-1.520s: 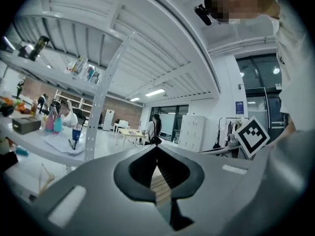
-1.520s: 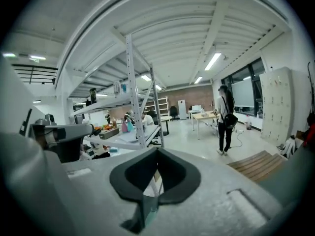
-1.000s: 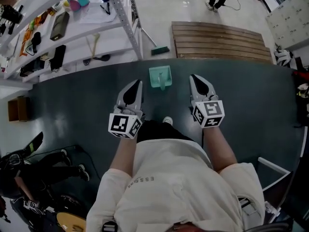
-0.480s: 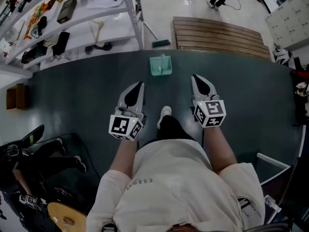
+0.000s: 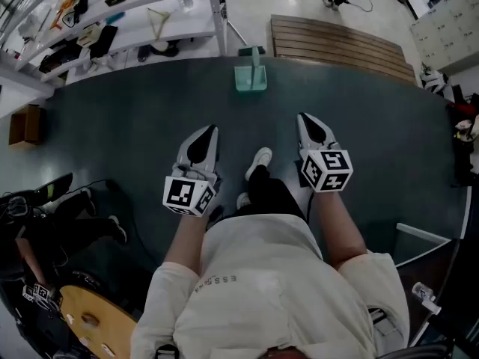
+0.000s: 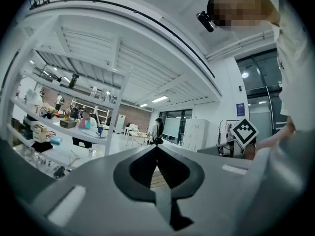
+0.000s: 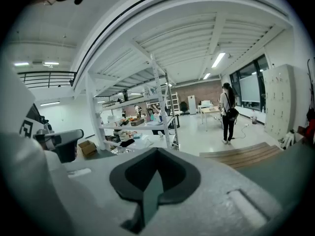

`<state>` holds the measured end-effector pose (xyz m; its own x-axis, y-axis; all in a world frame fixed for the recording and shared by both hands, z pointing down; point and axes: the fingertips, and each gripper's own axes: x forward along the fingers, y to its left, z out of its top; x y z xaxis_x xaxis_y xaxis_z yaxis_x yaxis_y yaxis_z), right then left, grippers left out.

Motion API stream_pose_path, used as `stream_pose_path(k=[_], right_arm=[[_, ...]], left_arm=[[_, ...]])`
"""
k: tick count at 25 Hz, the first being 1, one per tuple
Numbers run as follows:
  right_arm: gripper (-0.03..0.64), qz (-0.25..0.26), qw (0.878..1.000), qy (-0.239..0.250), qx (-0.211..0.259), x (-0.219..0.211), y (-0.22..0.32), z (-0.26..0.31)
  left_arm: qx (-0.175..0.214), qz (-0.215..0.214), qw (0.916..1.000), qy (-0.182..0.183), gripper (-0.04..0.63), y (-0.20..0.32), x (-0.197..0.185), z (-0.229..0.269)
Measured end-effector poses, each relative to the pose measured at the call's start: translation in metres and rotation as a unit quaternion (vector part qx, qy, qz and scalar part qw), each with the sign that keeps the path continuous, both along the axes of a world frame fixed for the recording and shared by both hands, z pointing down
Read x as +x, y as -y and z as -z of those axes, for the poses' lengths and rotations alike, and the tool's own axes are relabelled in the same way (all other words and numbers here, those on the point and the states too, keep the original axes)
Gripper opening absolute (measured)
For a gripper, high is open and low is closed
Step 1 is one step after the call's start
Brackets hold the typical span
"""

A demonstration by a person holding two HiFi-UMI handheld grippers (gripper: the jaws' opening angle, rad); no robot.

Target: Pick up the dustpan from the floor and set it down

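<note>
The light green dustpan [image 5: 251, 78] stands on the dark floor [image 5: 135, 118] at the top middle of the head view, its handle up, by the wooden platform's near corner. My left gripper [image 5: 212, 129] and right gripper [image 5: 301, 117] are held side by side well short of it, both pointing toward it. Each is shut and holds nothing. In the left gripper view the jaws [image 6: 156, 142] meet at their tips, and so do the jaws [image 7: 157, 150] in the right gripper view. Neither gripper view shows the dustpan. My shoe [image 5: 259, 161] steps between the grippers.
A white shelving rack [image 5: 150, 13] full of small items stands at the upper left, a slatted wooden platform [image 5: 337, 47] at the upper right. A cardboard box [image 5: 22, 126] sits at the left. A seated person [image 5: 45, 223] is at the lower left; another person [image 7: 228, 113] stands far off.
The dustpan, rack and platform have slid up the head view, away from the grippers. Both grippers stayed shut and side by side. My foot has stepped forward between them.
</note>
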<state>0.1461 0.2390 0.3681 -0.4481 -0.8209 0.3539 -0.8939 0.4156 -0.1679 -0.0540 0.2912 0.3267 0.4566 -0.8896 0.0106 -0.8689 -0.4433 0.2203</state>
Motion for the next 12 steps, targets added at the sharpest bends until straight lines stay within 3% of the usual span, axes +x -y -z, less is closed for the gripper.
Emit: stream_pose_path(k=[12], right_arm=[[-0.009,0.029,1.0,-0.007,0.009,0.009,-0.087,0.017]], left_arm=[[0.027,0.016,0.9994,-0.014,0.009,-0.079,0.018,0.026]])
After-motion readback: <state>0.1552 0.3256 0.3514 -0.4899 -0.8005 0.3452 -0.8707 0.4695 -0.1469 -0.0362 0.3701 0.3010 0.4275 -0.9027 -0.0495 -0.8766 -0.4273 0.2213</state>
